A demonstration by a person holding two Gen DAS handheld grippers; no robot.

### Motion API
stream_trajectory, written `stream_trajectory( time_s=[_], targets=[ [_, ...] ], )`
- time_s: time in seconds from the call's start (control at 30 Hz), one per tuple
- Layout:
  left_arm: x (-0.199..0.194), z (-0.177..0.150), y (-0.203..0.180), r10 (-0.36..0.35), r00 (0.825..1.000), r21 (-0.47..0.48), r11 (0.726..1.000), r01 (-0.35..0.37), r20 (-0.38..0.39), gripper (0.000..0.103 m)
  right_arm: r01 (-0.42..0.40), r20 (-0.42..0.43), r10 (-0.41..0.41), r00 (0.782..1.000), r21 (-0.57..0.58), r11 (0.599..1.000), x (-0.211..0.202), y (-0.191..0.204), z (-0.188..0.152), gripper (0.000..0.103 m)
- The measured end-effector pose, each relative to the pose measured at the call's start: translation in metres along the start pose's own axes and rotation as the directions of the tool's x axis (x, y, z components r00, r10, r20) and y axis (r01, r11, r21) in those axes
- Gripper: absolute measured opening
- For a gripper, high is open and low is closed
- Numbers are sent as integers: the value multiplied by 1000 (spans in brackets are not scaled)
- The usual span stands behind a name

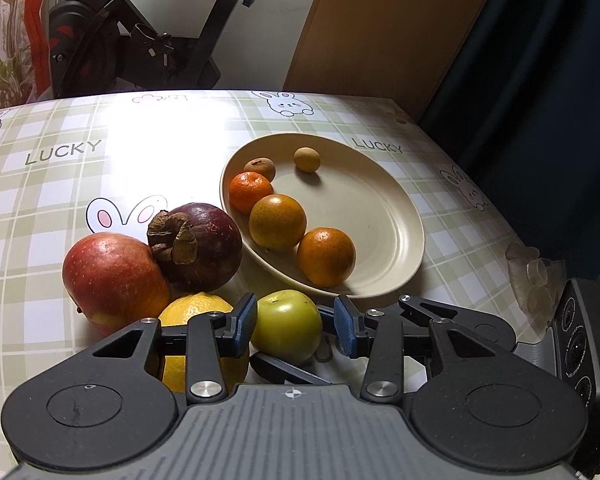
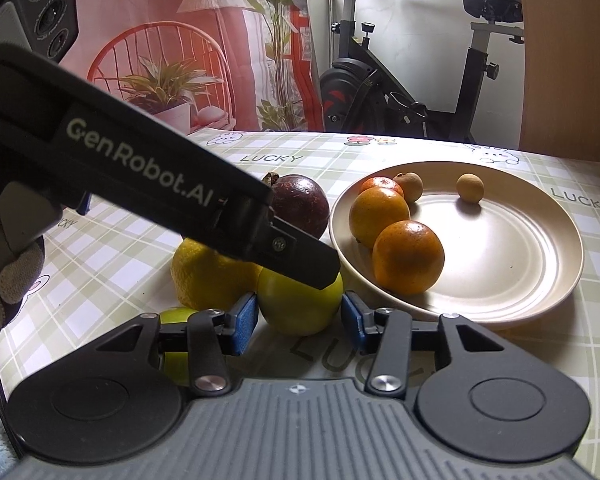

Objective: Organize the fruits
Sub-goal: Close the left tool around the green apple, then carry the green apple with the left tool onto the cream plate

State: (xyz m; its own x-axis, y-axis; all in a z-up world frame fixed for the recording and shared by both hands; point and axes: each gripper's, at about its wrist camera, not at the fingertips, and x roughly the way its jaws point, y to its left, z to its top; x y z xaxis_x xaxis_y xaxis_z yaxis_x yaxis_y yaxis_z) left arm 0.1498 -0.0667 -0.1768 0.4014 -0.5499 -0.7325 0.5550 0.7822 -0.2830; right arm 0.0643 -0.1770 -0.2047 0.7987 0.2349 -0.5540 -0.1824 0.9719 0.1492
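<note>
Left wrist view showed, from left to right, an apple (image 1: 114, 276), a mangosteen (image 1: 198, 246), a lemon (image 1: 204, 336), then a green fruit (image 1: 288, 326) lying on the tablecloth (image 1: 40, 200) just before the plate (image 1: 384, 216). The green fruit looked firm, smooth and likely slippery, best squeezed across its widest part. The left gripper (image 1: 296, 326) hung low with fingers wide on either side of it; the right gripper (image 2: 298, 322), also wide, flanked the same fruit.

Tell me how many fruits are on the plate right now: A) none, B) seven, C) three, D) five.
D: the plate holds three oranges, at and, plus two small brown fruits and; the apple, the dark purple fruit, the lemon and the green fruit sit on the table.
</note>
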Motion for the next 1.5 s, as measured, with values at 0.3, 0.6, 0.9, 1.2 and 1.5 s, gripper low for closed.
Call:
stream_trajectory(
  time_s=[0.3, 0.6, 0.9, 1.2, 1.5],
  targets=[
    [3, -1, -3, 4, 1000, 10, 1000, -4, -22, 44, 8, 9, -8, 1000, -9, 1000, -8, 0, -3, 48],
    [4, -6, -11, -2, 1000, 35, 999, 3, -31, 45, 3, -16, -3, 1000, 9, 1000, -12, -5, -5, 48],
    [-1, -10, -14, -26, 999, 26, 999, 27, -21, 45, -9, -35, 10, 999, 32, 999, -12, -9, -5, 48],
    [-1, -10, -10, -34, 999, 4, 999, 34, -26, 45, 14, -40, -14, 999, -4, 1000, -11, -2, -7, 48],
    [12, -12, -8, -53, 997, -22, 998, 51, -64, 46, 7, -42, -7, 999, -4, 1000, -16, -8, -10, 48]
  ],
)
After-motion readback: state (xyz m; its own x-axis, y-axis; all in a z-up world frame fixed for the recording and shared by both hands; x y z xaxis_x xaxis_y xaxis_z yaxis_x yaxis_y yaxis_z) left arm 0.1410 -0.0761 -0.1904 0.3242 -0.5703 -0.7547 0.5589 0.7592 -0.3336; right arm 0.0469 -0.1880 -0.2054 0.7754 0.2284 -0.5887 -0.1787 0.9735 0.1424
